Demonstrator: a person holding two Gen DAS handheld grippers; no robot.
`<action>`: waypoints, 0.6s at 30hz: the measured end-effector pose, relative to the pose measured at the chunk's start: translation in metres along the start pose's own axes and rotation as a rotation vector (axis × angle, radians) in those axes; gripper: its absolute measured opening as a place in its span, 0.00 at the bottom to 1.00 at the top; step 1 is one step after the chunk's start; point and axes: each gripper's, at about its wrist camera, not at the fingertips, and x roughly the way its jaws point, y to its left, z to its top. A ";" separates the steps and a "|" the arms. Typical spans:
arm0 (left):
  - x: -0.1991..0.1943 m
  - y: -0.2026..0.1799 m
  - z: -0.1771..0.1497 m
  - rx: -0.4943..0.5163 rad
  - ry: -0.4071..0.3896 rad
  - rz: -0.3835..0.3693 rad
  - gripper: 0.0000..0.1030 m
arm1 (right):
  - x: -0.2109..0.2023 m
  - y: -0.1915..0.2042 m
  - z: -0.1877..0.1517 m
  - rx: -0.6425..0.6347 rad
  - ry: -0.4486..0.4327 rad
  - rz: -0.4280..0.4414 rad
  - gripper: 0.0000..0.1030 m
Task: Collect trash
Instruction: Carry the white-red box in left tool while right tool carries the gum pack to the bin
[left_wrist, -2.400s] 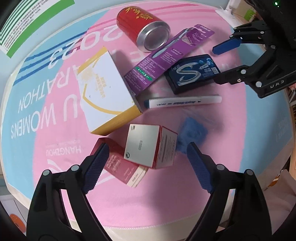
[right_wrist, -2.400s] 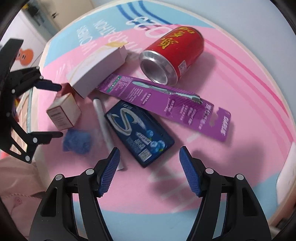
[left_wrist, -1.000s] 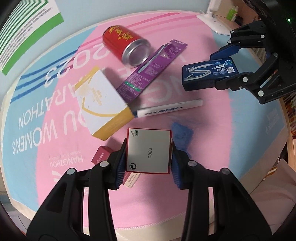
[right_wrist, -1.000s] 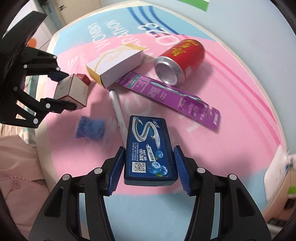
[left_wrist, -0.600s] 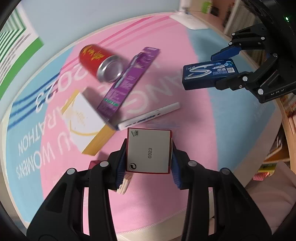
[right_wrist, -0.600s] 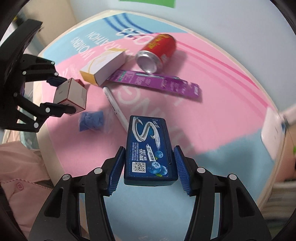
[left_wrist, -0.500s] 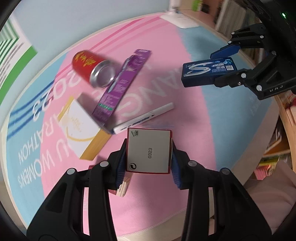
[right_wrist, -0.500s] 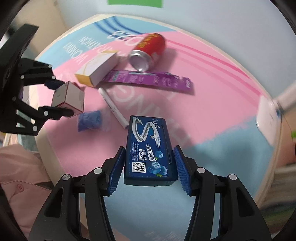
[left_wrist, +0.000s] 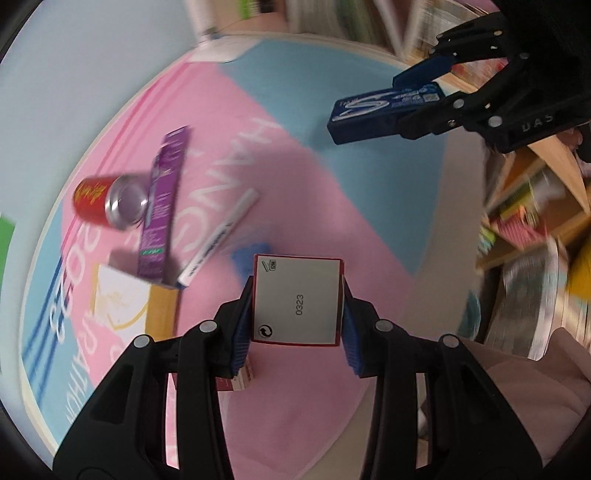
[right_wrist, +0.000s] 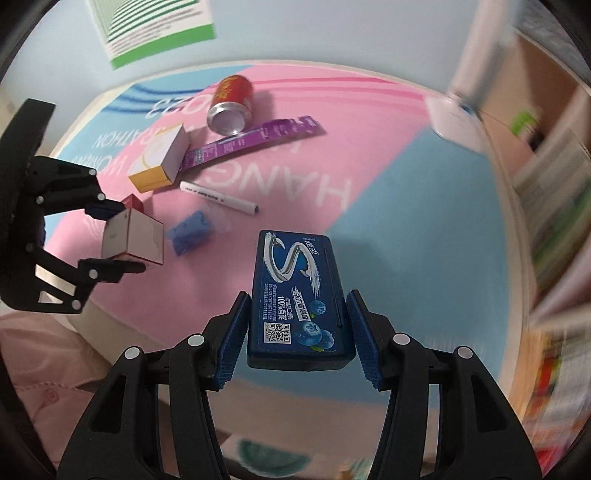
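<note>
Between the left gripper's blue pads sits a small box, clamped by its two side faces and lifted clear of the mat, its grey end face with a printed number turned back toward the camera. The right gripper is likewise closed on a blue pack, pinched across its narrow width near the rear end. The pack's long axis runs straight forward along the fingers, so most of its length sticks out ahead of the pads, printed face up and roughly level. The box is near cubic; its axis, as far as I can judge, also points forward away from the gripper. Ahead of and below both tools, still on the mat, lie a can on its side, a purple card, a white carton, a pen, a blue scrap and a red box just behind the left fingers. The surroundings are smeared with motion, and that seems the main risk: a quick swing could lever the pack out of its rear grip, since its free front end carries most of the weight, or twist it between the pads. The box could slip if its thin card walls buckle under the squeeze. No bin shows in either view, so a blind release could miss.
</note>
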 end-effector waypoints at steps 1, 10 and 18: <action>0.000 -0.004 -0.001 0.030 0.001 -0.006 0.37 | -0.005 0.002 -0.010 0.031 -0.002 -0.010 0.53; -0.005 -0.071 0.002 0.277 0.004 -0.099 0.37 | -0.047 0.019 -0.117 0.303 0.001 -0.089 0.53; -0.003 -0.168 0.004 0.469 -0.026 -0.197 0.37 | -0.078 0.028 -0.236 0.556 0.007 -0.158 0.53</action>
